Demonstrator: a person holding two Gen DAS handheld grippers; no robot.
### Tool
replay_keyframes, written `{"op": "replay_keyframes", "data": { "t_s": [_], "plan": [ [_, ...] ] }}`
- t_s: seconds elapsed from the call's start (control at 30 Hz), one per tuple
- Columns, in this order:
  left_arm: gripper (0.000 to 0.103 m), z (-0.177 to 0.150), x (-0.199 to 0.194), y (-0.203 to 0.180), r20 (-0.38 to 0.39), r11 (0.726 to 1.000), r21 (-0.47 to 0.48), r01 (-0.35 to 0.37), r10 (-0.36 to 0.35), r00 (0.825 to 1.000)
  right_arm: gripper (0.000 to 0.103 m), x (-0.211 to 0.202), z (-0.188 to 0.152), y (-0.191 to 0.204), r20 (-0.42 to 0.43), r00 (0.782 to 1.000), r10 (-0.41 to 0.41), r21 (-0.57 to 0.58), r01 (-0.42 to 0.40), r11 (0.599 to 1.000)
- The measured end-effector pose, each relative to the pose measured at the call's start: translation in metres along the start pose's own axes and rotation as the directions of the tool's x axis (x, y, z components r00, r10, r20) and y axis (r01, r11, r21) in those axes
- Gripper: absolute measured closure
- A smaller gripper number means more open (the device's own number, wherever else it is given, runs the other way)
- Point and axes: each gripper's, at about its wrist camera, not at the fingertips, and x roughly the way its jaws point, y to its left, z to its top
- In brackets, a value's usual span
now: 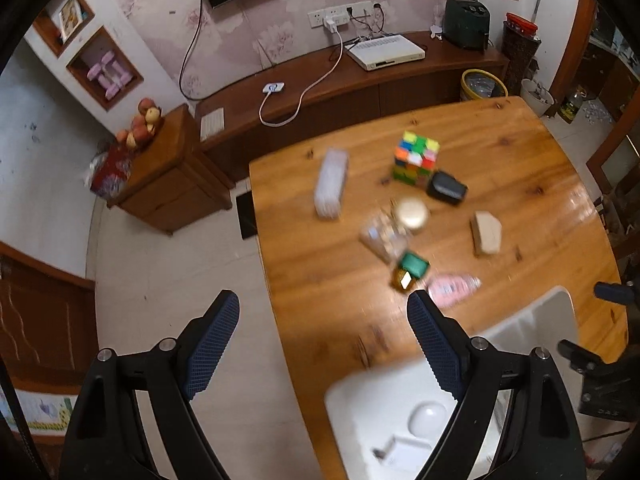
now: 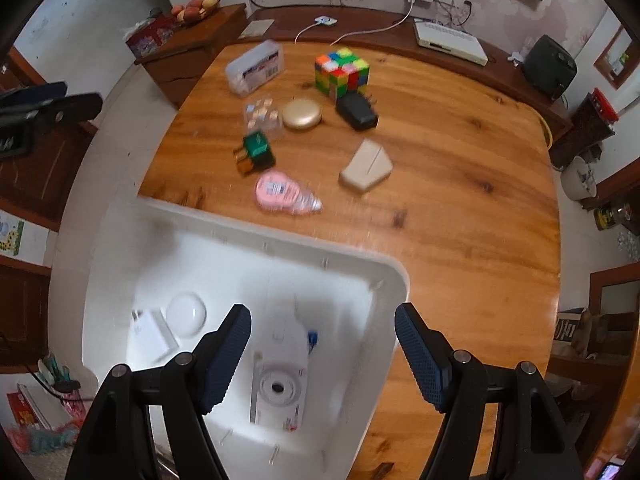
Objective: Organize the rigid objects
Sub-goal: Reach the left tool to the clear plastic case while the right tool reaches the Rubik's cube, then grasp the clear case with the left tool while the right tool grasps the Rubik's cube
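Right wrist view, progress check: white bin (image 2: pixel 384 280) sits at the near edge of the tabletop (image 2: pixel 460 208) and already holds three things, left to right: a white charger block (image 2: pixel 150 330), a white dome-shaped piece (image 2: pixel 186 314) touching or just beside it, and a white instant camera (image 2: pixel 280 384) lying flat on the bin floor.

Left to sort, scanning the tabletop left to right:
- clear lidded box (image 2: pixel 256 67), far left corner;
- clear tray of small pale pieces (image 2: pixel 262 114), detail too blurred to name;
- green-and-amber battery pack (image 2: pixel 256 152);
- pink bottle (image 2: pixel 280 192) on its side, nearest the bin rim;
- gold round compact (image 2: pixel 302 115), just beside the clear tray;
- colour puzzle cube (image 2: pixel 342 72);
- black plug adapter (image 2: pixel 358 112), touching or just in front of the cube;
- beige wedge-shaped block (image 2: pixel 366 168), well apart from the cluster.

Judgement: three in, eight out, so roughly a third done.

Tools, left to right:
- Left tool (image 1: pixel 324 340): jaws stand wide apart, nothing between them, touching nothing. It hangs over the left edge of the tabletop, above the bin's near corner, pointing steeply down.
- Right tool (image 2: pixel 324 356): jaws moderately wide, empty. It hovers over the bin, with the camera seen in the gap below but not gripped; pads clear of it.

Both views are motion-blurred.
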Motion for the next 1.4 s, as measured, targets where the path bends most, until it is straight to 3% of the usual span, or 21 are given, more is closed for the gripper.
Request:
{"op": "replay_keyframes", "data": {
  "t_s": [0.23, 0.43, 0.67, 0.83, 1.03, 1.27, 1.4],
  "plan": [
    [0.015, 0.048, 0.02, 0.009, 0.01, 0.999, 0.049, -0.003, 0.002, 1.0, 0.028, -0.025, 0.058, -0.01, 0.082, 0.994, -0.073, -0.017, 0.074, 0.997],
    [0.015, 0.084, 0.049, 0.011, 0.003, 0.998, 0.059, 0.01, -0.01, 1.0, 0.028, -0.054, 0.125, -0.015, 0.208, 0.968, -0.142, -0.068, 0.159, 0.985],
    [0.015, 0.107, 0.117, 0.009, -0.074, 0.998, 0.024, 0.056, -0.054, 0.996, 0.028, -0.033, 0.209, -0.019, 0.298, 0.952, -0.069, -0.131, 0.112, 0.985],
    [0.015, 0.114, 0.168, 0.006, -0.144, 0.997, -0.003, 0.076, -0.076, 0.987, 0.028, 0.032, 0.241, -0.019, 0.231, 0.973, -0.024, -0.242, 0.082, 0.967],
    [0.015, 0.114, 0.207, 0.005, -0.204, 0.996, -0.006, 0.086, -0.086, 0.975, 0.028, 0.1, 0.246, -0.013, 0.139, 0.99, -0.022, -0.355, 0.071, 0.932],
    [0.015, 0.114, 0.235, 0.001, -0.245, 0.995, -0.028, 0.095, -0.099, 0.964, 0.027, 0.147, 0.249, -0.006, 0.084, 0.995, -0.051, -0.429, 0.082, 0.9],
    [0.016, 0.112, 0.244, 0.0, -0.265, 0.995, -0.038, 0.092, -0.099, 0.959, 0.027, 0.167, 0.253, -0.007, 0.041, 0.998, -0.039, -0.422, 0.053, 0.905]
  ]
}}
